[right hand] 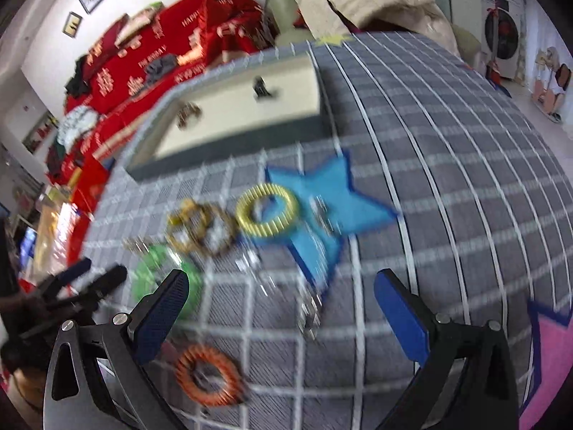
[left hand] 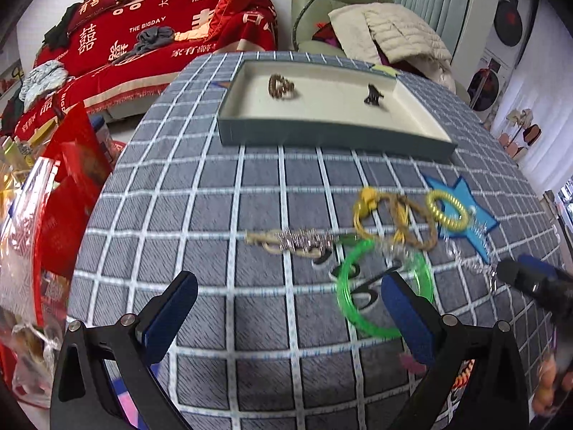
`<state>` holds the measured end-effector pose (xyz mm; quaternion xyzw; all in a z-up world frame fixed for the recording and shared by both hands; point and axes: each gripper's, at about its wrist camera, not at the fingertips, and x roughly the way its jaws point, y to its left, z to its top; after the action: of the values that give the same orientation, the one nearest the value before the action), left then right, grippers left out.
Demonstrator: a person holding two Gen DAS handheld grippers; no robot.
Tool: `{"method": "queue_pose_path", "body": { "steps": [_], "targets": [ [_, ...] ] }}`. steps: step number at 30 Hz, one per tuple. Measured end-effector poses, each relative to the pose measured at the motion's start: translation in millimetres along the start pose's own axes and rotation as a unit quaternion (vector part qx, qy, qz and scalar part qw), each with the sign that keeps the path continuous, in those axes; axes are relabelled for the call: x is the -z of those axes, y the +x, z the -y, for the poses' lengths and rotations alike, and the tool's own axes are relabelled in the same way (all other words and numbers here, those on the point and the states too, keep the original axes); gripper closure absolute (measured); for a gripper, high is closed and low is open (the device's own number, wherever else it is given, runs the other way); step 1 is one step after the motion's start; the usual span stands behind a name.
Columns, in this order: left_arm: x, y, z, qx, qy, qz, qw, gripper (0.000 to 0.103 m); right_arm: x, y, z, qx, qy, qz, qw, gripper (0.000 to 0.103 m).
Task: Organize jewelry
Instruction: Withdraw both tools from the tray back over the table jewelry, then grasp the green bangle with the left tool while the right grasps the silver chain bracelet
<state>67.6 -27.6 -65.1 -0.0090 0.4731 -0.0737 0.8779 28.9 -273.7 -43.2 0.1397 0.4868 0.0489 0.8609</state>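
Left of the cluster on the checked cloth (left hand: 215,215): rhinestone chain on beige cord (left hand: 297,242), lying flat. Judged light, limp, likely to slump if pinched at one end; best taken mid-length.

Centre: green bangle (left hand: 385,290), rigid plastic hoop, probably slick; best gripped across the rim, one pad inside, one outside. Just beyond it, yellow and brown braided rings (left hand: 394,220), overlapping, soft.

Right: yellow coil hair tie (left hand: 447,209) resting on blue star patch (left hand: 465,211); springy, easy anywhere. Silver chain (right hand: 311,304) trailing toward near edge; blurred, fine links, likely to slip.

Far side: tray (left hand: 322,138) already holding beaded bracelet (left hand: 281,86) and dark clip (left hand: 373,95).

Left gripper (left hand: 290,308): jaws spread wide, empty, hovering low over cloth, right pad overlapping the bangle's near rim in view.

Right gripper (right hand: 283,308): jaws wide apart, empty, above the silver chain, tilted; orange coil tie (right hand: 207,376) near left finger.
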Motion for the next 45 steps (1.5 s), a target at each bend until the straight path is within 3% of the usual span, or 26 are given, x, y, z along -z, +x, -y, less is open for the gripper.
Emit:
{"method": "queue_pose_path", "body": {
  "steps": [7, 15, 18, 23, 30, 36, 38, 41, 45],
  "targets": [
    [4.5, 8.3, 11.9, -0.001, 0.005, -0.011, 0.9999, 0.0, 22.3, 2.8, 12.1, 0.028, 0.009, -0.009, 1.0, 0.0],
    [4.6, 18.7, 16.9, -0.006, 0.001, -0.02, 0.9998, 0.0, 14.7, 6.7, 8.0, 0.044, 0.001, 0.003, 0.999, 0.001],
    [5.3, 21.4, 18.3, -0.006, 0.002, -0.022, 0.9997, 0.0, 11.9, 11.2, 1.2, 0.043, -0.015, 0.0, 0.999, 0.008],
    [7.5, 23.8, 21.8, -0.012, 0.01, -0.022, 0.9996, 0.0, 11.9, 20.7, -13.9, 0.076, -0.061, 0.004, 0.995, 0.013],
    [8.4, 22.1, 27.9, -0.015, 0.031, -0.015, 0.9993, 0.0, 13.2, 23.0, -24.5, 0.097, -0.1, 0.01, 0.99, 0.035],
    [8.1, 16.3, 36.3, 0.001, 0.055, -0.008, 0.9984, 0.028, 14.2, 19.9, -30.8, 0.086, -0.117, 0.004, 0.989, 0.066],
    [8.1, 15.0, 39.0, 0.007, 0.065, -0.006, 0.9978, 0.048, 13.7, 19.7, -31.2, 0.083, -0.117, 0.002, 0.99, 0.076],
    [8.3, 13.8, 39.6, 0.015, 0.07, -0.007, 0.9974, 0.068, 13.8, 18.2, -29.1, 0.077, -0.109, 0.002, 0.991, 0.094],
    [7.5, 12.4, 32.5, 0.051, 0.05, -0.011, 0.9973, 0.074, 13.4, 14.0, -20.3, 0.049, -0.081, -0.004, 0.996, 0.094]
  ]
}}
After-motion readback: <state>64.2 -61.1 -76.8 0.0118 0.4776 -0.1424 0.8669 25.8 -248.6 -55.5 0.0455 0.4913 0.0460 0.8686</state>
